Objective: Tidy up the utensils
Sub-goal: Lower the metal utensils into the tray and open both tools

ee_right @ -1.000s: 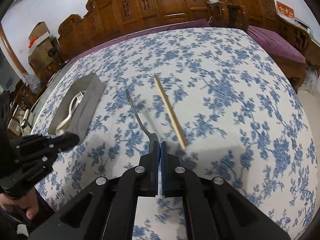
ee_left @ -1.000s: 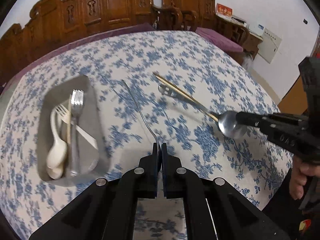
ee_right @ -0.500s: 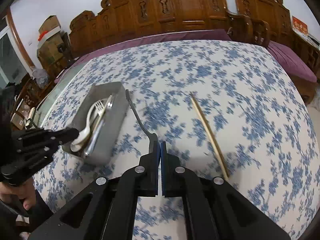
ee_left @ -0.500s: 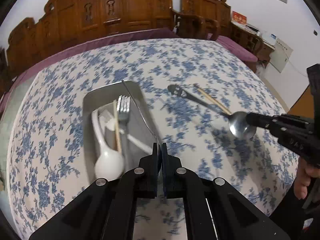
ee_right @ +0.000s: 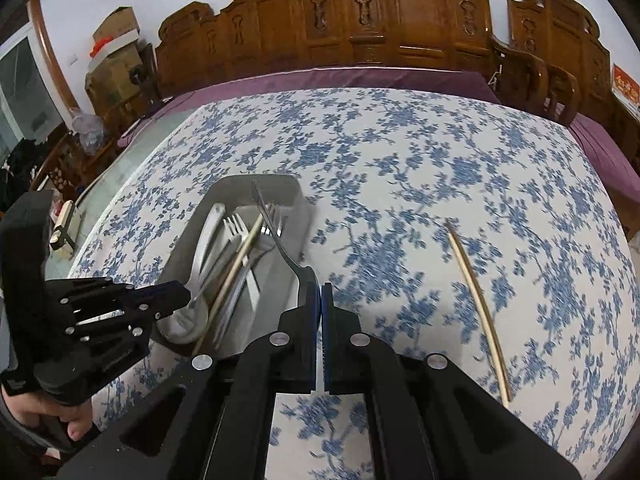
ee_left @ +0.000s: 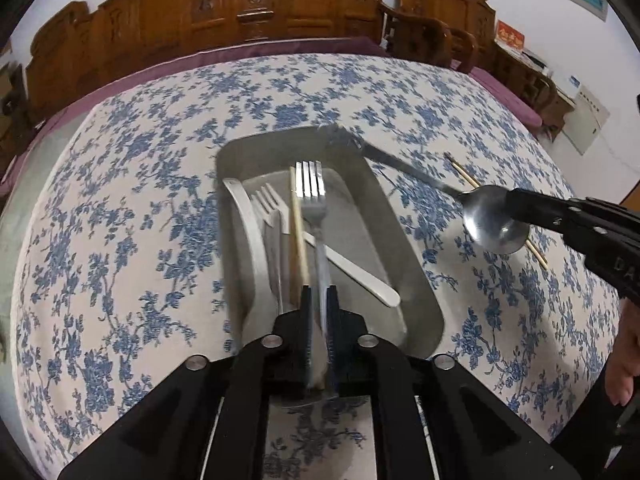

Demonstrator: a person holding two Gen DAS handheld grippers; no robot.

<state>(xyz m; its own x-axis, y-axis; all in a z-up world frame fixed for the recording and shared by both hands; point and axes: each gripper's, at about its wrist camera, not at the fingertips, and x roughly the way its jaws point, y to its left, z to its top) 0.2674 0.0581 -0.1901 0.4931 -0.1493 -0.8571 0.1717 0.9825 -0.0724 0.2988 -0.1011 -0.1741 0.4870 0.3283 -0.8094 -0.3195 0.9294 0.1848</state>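
The left gripper (ee_left: 319, 308), jaws just parting, is hanging released over the grey metal tray (ee_left: 404, 248) of cutlery, while the right gripper (ee_right: 320, 300) is clenching a steel spoon (ee_left: 494, 222) beside it on the floral counter (ee_right: 400, 160).

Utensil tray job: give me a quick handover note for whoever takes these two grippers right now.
Left gripper: over the tray, jaws just been opening, slightly apart, with the handle of the metal fork showing between them.
Right gripper: shut on the bowl of the metal spoon, handle reaching over the tray's far corner.
Done: white spoon, white fork, white knife and one chopstick lie in the tray.
Left: set the metal spoon in, then fetch the loose chopstick from the tablecloth.
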